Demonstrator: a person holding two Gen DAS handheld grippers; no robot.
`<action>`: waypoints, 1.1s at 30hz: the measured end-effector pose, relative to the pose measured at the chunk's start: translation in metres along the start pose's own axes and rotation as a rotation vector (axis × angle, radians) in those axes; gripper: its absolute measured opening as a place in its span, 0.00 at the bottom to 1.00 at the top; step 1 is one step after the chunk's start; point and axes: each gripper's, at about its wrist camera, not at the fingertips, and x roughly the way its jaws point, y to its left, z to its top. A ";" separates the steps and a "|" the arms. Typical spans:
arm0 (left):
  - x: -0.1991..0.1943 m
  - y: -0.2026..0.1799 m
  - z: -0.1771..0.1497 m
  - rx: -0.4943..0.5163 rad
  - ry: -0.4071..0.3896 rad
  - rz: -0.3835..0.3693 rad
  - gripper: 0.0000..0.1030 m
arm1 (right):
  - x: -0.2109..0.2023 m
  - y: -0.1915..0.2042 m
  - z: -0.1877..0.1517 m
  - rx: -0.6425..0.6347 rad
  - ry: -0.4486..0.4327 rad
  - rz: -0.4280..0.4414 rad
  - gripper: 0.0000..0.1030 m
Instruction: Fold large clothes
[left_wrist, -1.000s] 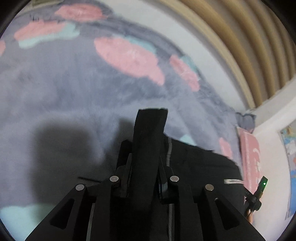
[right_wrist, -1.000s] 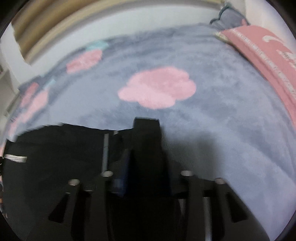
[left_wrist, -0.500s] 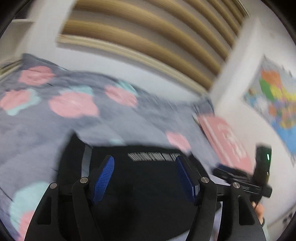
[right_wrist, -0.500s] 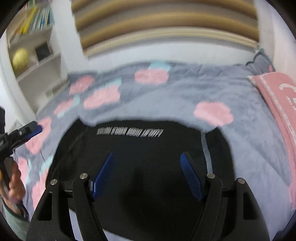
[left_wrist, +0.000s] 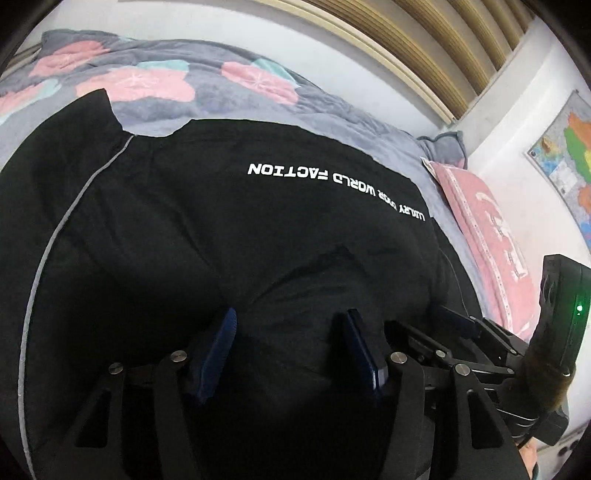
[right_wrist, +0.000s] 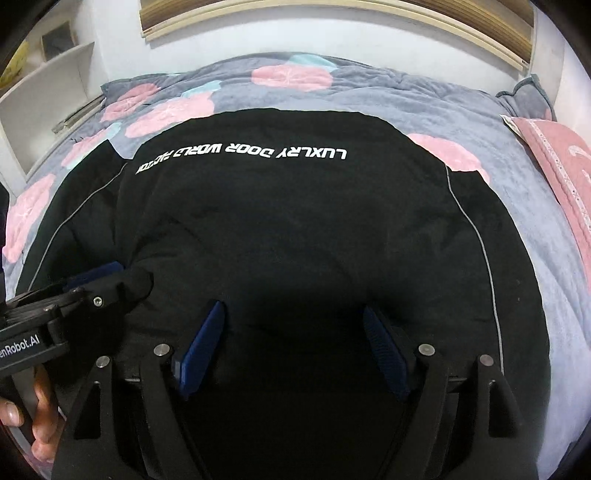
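A large black garment (left_wrist: 229, 236) with white lettering and thin grey piping lies spread flat on the bed; it also fills the right wrist view (right_wrist: 295, 229). My left gripper (left_wrist: 290, 325) is open and empty just above its near part. My right gripper (right_wrist: 293, 317) is open and empty over the near part too. The right gripper shows at the right edge of the left wrist view (left_wrist: 480, 332), and the left gripper shows at the left edge of the right wrist view (right_wrist: 85, 291).
A grey blanket (right_wrist: 535, 206) with pink and teal flowers covers the bed. A pink pillow (left_wrist: 491, 236) lies at the right side. White shelves (right_wrist: 48, 85) stand at the left. A slatted headboard (left_wrist: 424, 48) and a wall map (left_wrist: 565, 162) are behind.
Both grippers let go of the black cloth they were shut on, opened and pulled back. The garment now lies spread flat in front of them.
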 end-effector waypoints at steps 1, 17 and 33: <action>-0.004 -0.003 0.002 0.008 -0.001 -0.005 0.60 | -0.004 -0.003 0.003 0.005 0.009 0.019 0.78; 0.036 0.014 0.055 -0.160 0.118 -0.033 0.55 | 0.052 -0.039 0.061 0.106 0.057 0.009 0.76; -0.124 -0.010 -0.022 -0.001 0.020 -0.103 0.57 | -0.106 0.008 -0.018 0.022 -0.057 0.126 0.74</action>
